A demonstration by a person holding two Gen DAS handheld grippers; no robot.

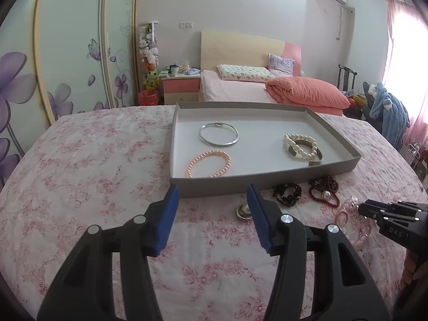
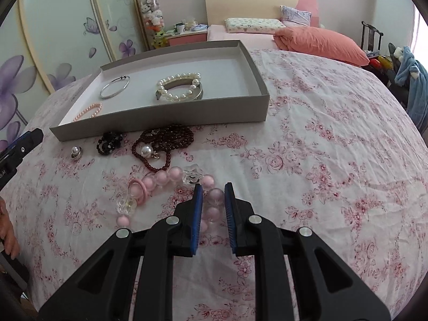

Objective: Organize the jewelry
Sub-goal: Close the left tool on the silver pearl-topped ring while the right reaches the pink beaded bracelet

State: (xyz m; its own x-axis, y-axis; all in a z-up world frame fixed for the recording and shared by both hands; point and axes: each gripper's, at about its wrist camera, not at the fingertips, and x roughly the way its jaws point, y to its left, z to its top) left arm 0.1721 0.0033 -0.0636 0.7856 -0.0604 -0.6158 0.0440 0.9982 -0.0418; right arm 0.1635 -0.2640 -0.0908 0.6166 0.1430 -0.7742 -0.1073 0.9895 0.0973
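Note:
A grey tray (image 1: 267, 178) (image 2: 165, 123) lies on the floral bedspread. It holds a silver bangle (image 1: 218, 134) (image 2: 115, 87), a thin pink bead bracelet (image 1: 210, 163) (image 2: 89, 111) and a white pearl bracelet (image 1: 301, 145) (image 2: 178, 87) on a metal cuff. In front of it lie a pearl stud (image 1: 243, 210) (image 2: 75, 152), a black bead bracelet (image 1: 287, 194) (image 2: 110, 143), a dark red bead necklace (image 1: 323, 190) (image 2: 165, 144) and a big pink bead bracelet (image 1: 353, 222) (image 2: 160, 182). My right gripper (image 2: 213, 191) (image 1: 361, 210) straddles a bead of the big pink bracelet, jaws narrowly apart. My left gripper (image 1: 212, 192) is open and empty beside the pearl stud.
The bedspread (image 2: 321, 147) stretches wide to the right of the tray. Behind are a bed with an orange quilt (image 1: 307, 92), a nightstand (image 1: 182, 87) and a wardrobe with flower doors. A chair with blue clothes (image 1: 388, 112) stands at the right.

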